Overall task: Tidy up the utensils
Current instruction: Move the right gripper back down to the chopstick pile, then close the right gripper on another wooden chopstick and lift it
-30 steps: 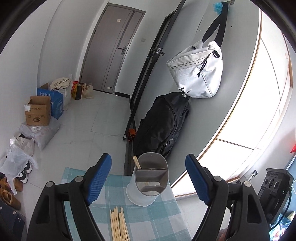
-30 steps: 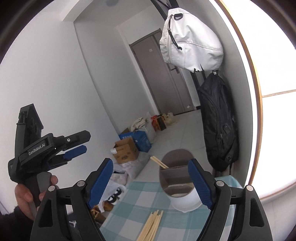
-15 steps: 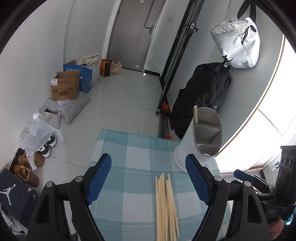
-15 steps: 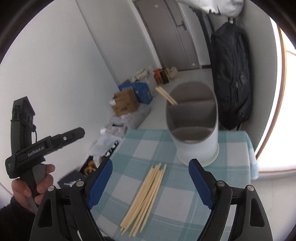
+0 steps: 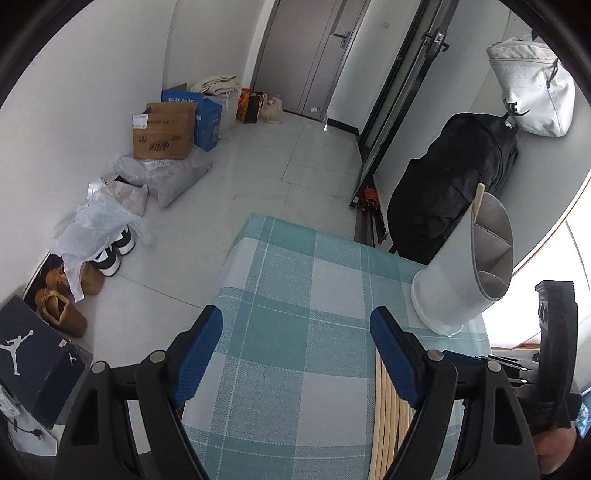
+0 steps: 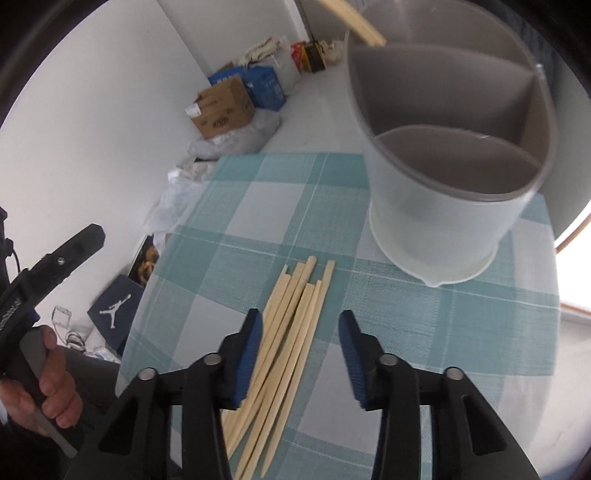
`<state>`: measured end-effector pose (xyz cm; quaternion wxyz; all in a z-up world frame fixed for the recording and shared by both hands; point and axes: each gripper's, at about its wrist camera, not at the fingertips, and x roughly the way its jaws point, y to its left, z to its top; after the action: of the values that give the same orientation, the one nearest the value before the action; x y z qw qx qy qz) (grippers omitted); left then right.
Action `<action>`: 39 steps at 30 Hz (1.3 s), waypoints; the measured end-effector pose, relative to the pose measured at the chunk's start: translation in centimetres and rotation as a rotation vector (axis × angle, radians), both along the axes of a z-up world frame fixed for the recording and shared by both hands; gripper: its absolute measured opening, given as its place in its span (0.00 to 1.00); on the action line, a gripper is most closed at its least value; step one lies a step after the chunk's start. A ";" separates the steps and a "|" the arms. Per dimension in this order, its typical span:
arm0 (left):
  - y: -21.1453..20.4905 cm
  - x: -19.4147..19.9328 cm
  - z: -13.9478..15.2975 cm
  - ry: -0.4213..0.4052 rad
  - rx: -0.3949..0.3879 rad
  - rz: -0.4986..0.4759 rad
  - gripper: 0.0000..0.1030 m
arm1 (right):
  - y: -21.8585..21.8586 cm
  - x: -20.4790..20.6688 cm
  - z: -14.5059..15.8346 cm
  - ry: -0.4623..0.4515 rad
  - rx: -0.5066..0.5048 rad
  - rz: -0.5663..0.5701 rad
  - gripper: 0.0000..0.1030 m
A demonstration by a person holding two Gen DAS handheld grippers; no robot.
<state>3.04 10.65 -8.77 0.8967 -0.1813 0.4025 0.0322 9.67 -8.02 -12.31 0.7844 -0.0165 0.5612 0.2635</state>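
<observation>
Several pale wooden chopsticks [image 6: 295,317] lie side by side on the teal checked tablecloth [image 6: 424,325]. My right gripper [image 6: 301,332] is open, its blue pads straddling the bundle just above it. A grey divided utensil holder [image 6: 450,177] stands behind, with a chopstick [image 6: 351,18] leaning in its far compartment. My left gripper [image 5: 295,350] is open and empty over the cloth, left of the chopsticks [image 5: 391,417]; the holder [image 5: 465,269] is to its right.
The small table's edges drop to a tiled floor. Cardboard boxes [image 5: 162,129], bags and shoes [image 5: 110,254] line the left wall. A black backpack [image 5: 443,195] and a white bag [image 5: 532,96] hang on the right wall.
Both grippers have tilted down toward the table. The right gripper has moved close over the chopsticks and narrowed its opening. The left gripper has shifted left of the bundle.
</observation>
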 end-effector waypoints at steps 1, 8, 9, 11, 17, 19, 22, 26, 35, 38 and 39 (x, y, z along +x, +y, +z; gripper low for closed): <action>0.2 0.2 -0.2 0.012 -0.012 0.009 0.76 | 0.3 0.3 -0.3 0.013 -0.002 0.005 0.34; 1.5 0.2 -0.6 0.047 -0.102 0.030 0.76 | 1.6 1.9 -2.1 0.083 0.007 0.008 0.25; 1.5 0.3 -0.6 0.050 -0.103 0.030 0.76 | 1.7 2.0 -2.3 0.084 -0.005 0.007 0.24; 1.7 0.3 -0.6 0.054 -0.115 0.029 0.76 | 1.7 2.0 -2.4 0.089 -0.012 0.006 0.21; 2.8 0.5 -1.1 0.076 -0.157 0.053 0.76 | 2.5 2.0 -2.5 0.073 -0.096 0.009 0.21; 3.0 0.4 -1.0 0.073 -0.167 0.065 0.76 | 2.8 1.8 -2.4 0.057 -0.128 0.009 0.18; 3.2 0.4 -0.9 0.072 -0.179 0.071 0.76 | 3.3 1.8 -2.3 0.048 -0.144 0.000 0.14; 3.2 0.4 -0.9 0.074 -0.179 0.071 0.76 | 2.9 1.5 -1.6 0.039 -0.117 -0.022 0.04; 1.7 1.0 -1.4 0.108 -0.135 0.027 0.76 | 0.9 1.6 0.8 0.006 0.061 -0.113 0.03; 0.3 1.4 -2.0 0.157 -0.095 -0.025 0.76 | 0.0 1.3 2.5 -0.058 0.120 -0.141 0.03; -0.4 1.6 -2.3 0.185 -0.071 -0.045 0.76 | -0.7 1.0 3.3 -0.094 0.136 -0.157 0.03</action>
<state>4.62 10.22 -11.03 0.8492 -0.2002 0.4885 0.0145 10.64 -8.68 -8.97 0.8275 0.0685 0.5041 0.2377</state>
